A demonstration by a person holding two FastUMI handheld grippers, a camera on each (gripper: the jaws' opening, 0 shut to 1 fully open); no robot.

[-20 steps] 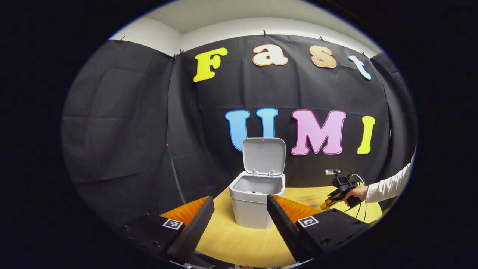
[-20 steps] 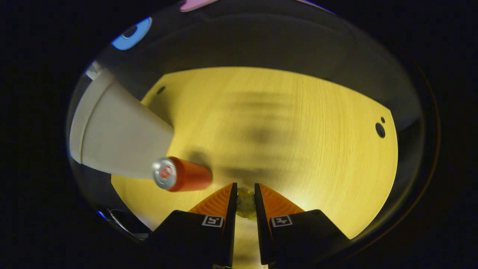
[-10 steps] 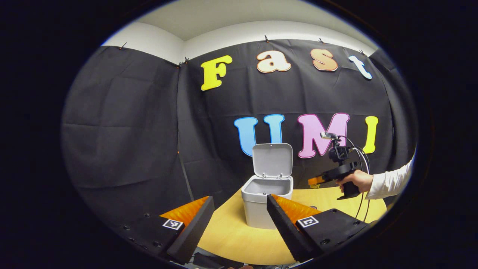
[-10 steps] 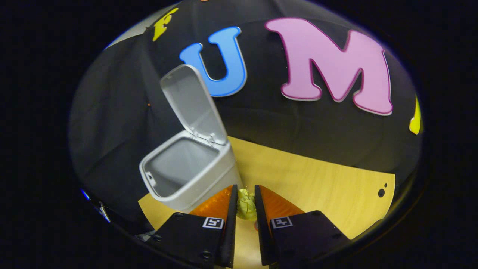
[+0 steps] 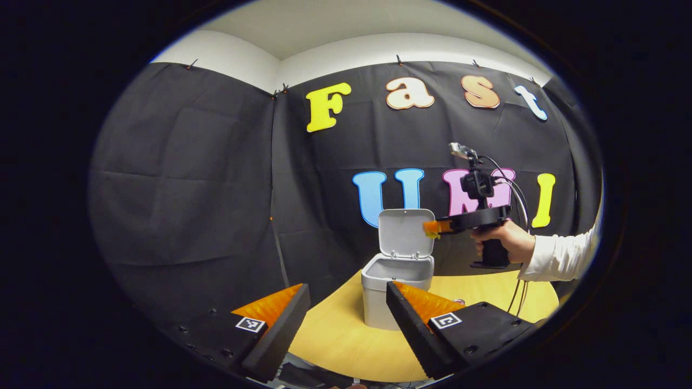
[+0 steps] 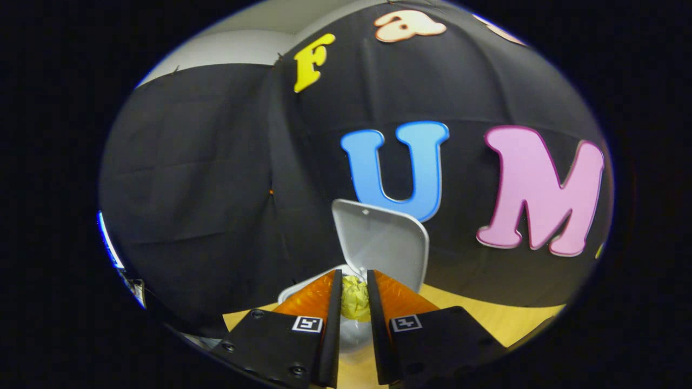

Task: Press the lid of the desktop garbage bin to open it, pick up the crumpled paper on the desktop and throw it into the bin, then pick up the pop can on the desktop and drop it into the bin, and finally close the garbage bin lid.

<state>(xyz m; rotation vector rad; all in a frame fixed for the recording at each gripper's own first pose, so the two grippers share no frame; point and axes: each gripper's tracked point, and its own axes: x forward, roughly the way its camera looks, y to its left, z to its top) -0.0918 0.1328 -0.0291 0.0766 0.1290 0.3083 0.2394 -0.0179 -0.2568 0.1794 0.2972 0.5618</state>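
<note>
Right hand-held gripper (image 6: 354, 297) pinches crumpled paper (image 6: 355, 303) above the open bin (image 5: 397, 289); left hand-held gripper (image 5: 346, 319) spread.

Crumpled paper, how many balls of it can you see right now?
1. The crumpled paper is pinched between the right tool's fingers, held above the open bin. More could be hidden inside the bin or behind the tools.

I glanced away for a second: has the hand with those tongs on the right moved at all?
Yes. In the left gripper view the right tongs have risen from near the table and swung toward the open bin, now level with its raised lid.
</note>
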